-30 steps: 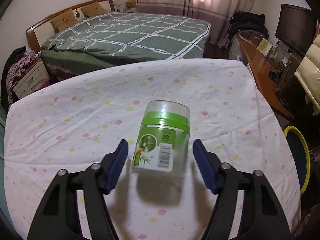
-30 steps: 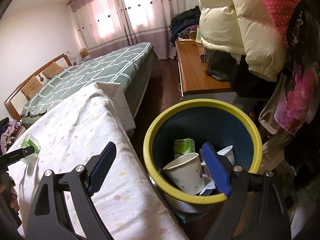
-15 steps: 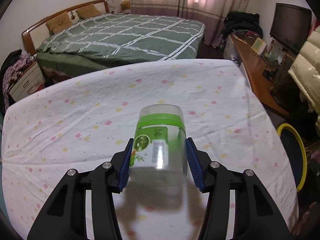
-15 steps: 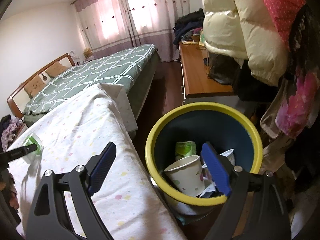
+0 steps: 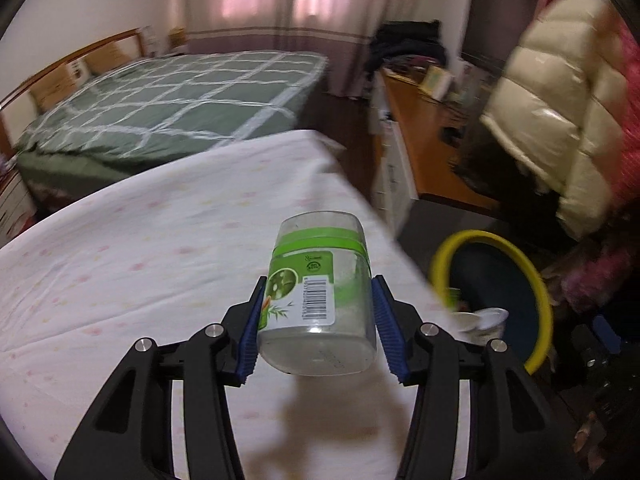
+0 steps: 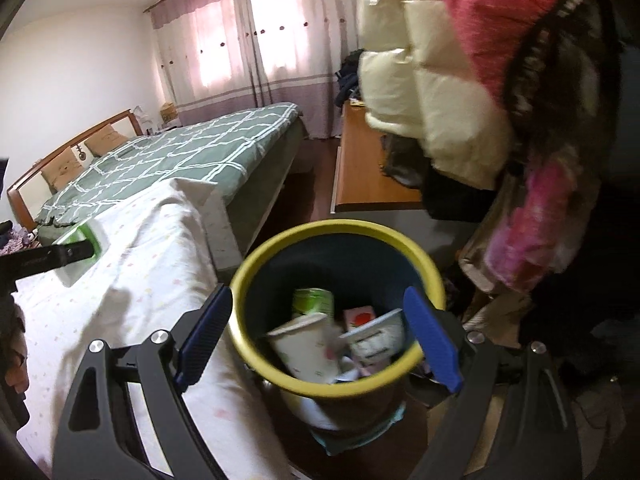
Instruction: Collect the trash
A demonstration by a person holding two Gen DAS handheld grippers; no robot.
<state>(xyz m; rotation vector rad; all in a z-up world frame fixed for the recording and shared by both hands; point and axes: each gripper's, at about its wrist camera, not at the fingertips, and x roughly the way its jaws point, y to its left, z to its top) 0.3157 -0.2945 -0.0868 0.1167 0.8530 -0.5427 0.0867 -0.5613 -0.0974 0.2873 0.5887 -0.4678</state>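
While the left gripper (image 5: 316, 330) clamps the plastic jar (image 5: 320, 296) for the bin (image 6: 338, 304) at right, the right gripper (image 6: 320, 340) gapes empty, seemingly just waiting.

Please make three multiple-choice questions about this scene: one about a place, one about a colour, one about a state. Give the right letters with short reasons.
1. Where does the round dark blue trash bin stand?
A. on the green bed
B. on the floor beside the cloth-covered table
C. on the wooden desk

2. What colour is the bin's rim?
A. yellow
B. red
C. white

3. What is the left gripper doing?
A. standing open and empty
B. clamping a paper cup
C. clamping a clear plastic jar with a green label

Answers: 1 B, the bin sits low next to the white dotted tablecloth. 2 A, a yellow ring runs around its top. 3 C, both blue pads press the clear plastic jar.
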